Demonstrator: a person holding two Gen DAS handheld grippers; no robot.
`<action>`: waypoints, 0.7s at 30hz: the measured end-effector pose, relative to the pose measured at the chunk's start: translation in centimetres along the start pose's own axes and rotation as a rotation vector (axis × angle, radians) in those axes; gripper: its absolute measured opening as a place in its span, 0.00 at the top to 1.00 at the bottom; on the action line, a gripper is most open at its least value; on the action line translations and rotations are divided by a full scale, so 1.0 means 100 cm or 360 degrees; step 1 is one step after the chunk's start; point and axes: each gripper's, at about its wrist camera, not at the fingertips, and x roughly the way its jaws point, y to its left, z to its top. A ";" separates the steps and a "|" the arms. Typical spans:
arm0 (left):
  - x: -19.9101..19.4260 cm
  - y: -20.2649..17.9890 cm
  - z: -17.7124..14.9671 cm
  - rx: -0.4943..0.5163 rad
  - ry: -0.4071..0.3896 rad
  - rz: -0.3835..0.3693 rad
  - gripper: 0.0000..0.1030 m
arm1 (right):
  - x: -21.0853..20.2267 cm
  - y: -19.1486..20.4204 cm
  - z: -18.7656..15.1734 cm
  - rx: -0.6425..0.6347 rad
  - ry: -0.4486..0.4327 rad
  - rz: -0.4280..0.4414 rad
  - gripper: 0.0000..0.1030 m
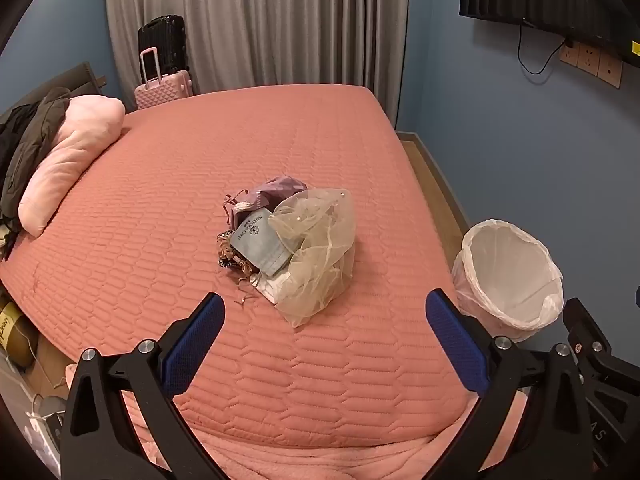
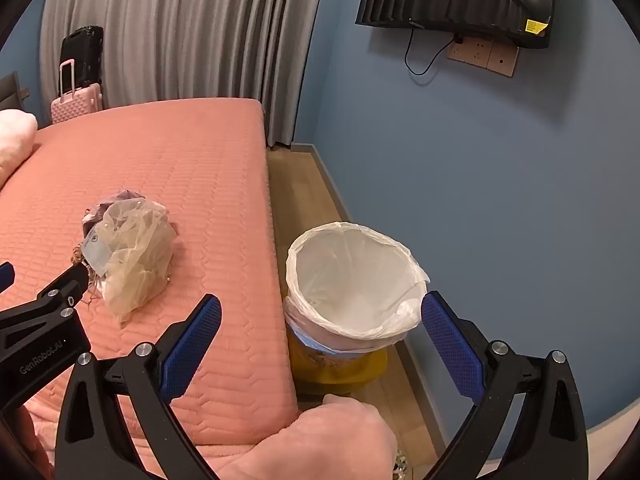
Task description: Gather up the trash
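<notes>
Bed with trash pile, bin on floor to its right.
Trash pile [image 1: 290,240] lies mid-bed [image 1: 160,208]; pillow [image 1: 68,164] at the bed's left edge; two suitcases [image 1: 164,64], one before the other, behind the bed by the curtain [image 1: 256,20]; lined bin [image 2: 354,280] on the floor, touching the bed's right side.

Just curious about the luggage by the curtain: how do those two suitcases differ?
The black suitcase is dark, taller and stands behind; the pink suitcase is pale, lower and in front. The pink one has its handle pulled up and a diamond-patterned shell; the black one has ribbed sides. Both stand upright beyond the bed, against the curtain.
</notes>
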 end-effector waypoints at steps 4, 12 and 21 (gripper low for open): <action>0.000 0.000 0.000 0.0003 -0.0002 0.0006 0.07 | -0.001 0.001 0.000 -0.0005 -0.0003 -0.0004 0.05; -0.002 0.000 0.001 -0.0003 -0.0004 0.0000 0.07 | -0.005 0.002 0.001 -0.0015 -0.0011 -0.0010 0.05; -0.002 0.000 0.001 -0.0005 -0.0001 0.0004 0.07 | -0.007 0.001 0.003 -0.0012 -0.0015 -0.0017 0.05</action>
